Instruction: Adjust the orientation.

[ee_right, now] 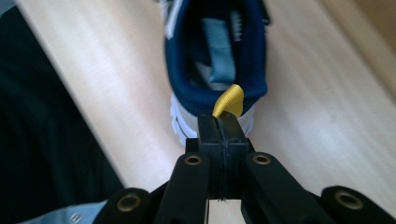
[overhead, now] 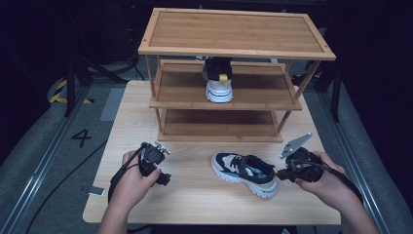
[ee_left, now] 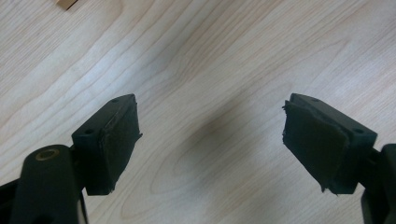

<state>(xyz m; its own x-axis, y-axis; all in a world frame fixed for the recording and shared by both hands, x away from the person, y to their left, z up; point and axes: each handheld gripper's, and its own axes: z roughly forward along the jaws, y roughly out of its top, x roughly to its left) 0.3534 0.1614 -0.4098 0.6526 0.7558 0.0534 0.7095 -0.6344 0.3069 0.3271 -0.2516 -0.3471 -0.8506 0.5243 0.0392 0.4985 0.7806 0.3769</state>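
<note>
High view
- table (overhead: 195,195): light wood, with a three-tier bamboo rack (overhead: 234,34) at its far side.
- rack, top tier: bare board.
- rack, middle tier: one shoe (overhead: 218,80), heel toward the camera, yellow tab on its heel, standing upright near the tier's centre.
- second shoe (overhead: 245,173): on the table in front of the rack, right of centre, upright on its sole, toe to the left, heel to the right and nearer the person.
- left gripper (overhead: 163,179): in the left hand (overhead: 134,178), over bare table left of the second shoe, apart from it.
- right gripper (overhead: 276,172): in the right hand (overhead: 324,178), tips at the second shoe's heel; grey plate on top.
- floor: a "4" marked to the left of the table.

Left gripper view
- jaws: spread wide, nothing between them.
- pads (ee_left: 116,149): dark, frayed at the edges.
- below: plain wood grain of the table.

Right gripper view
- jaws: pressed together, pinching the yellow heel loop (ee_right: 229,100) of the second shoe.
- second shoe: seen from behind, navy collar, grey tongue strip inside, white sole touching the table.
- loop: stands up from the back of the collar, its lower end caught between the jaw tips.
- left of frame: dark area off the table's edge.
</note>
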